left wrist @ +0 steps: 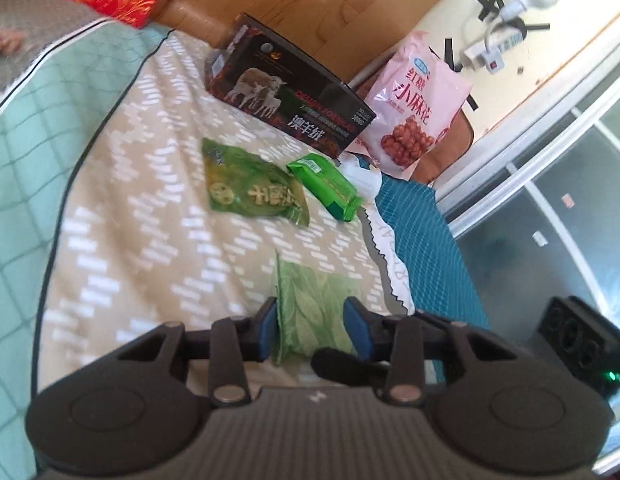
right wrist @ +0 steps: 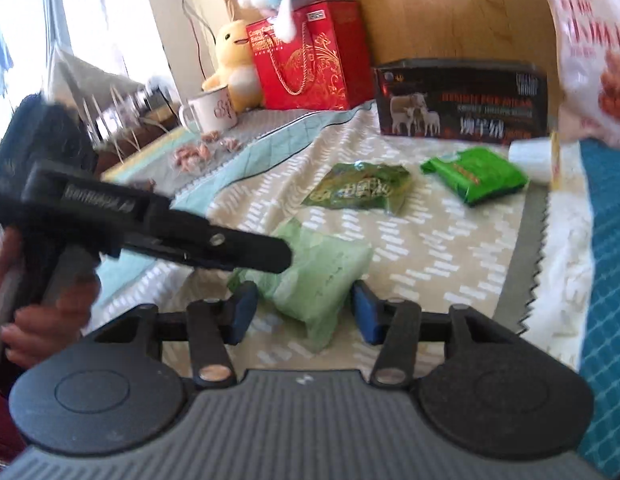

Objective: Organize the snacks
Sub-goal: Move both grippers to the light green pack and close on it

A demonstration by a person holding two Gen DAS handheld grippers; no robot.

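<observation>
Both grippers hang low over the bed (left wrist: 158, 184), which wears a beige cover with white dashes. In the left wrist view the left gripper (left wrist: 311, 330) has its blue-padded fingers (left wrist: 357, 326) spread wide on either side of a pale green packet (left wrist: 313, 312) at the lower middle of the frame; whether the pads touch it I cannot tell. The right wrist view shows the right gripper (right wrist: 300, 312) likewise wide, the same pale green packet (right wrist: 317, 276) lying between its fingers (right wrist: 365, 314), untouched by them as far as I can see.

Above it, toward the middle of the left view, lie a crumpled green bag (left wrist: 254, 188) and, just beside it on the right, a bright green wrapped bar (left wrist: 329, 186). Behind them at the upper middle stands a dark box (left wrist: 294, 96) printed with sheep, and a pink snack bag (left wrist: 413, 100) leans at its right end. In the right view's upper left sit a red gift bag (right wrist: 313, 56), a yellow plush duck (right wrist: 234, 60) and a white mug (right wrist: 212, 110).
</observation>
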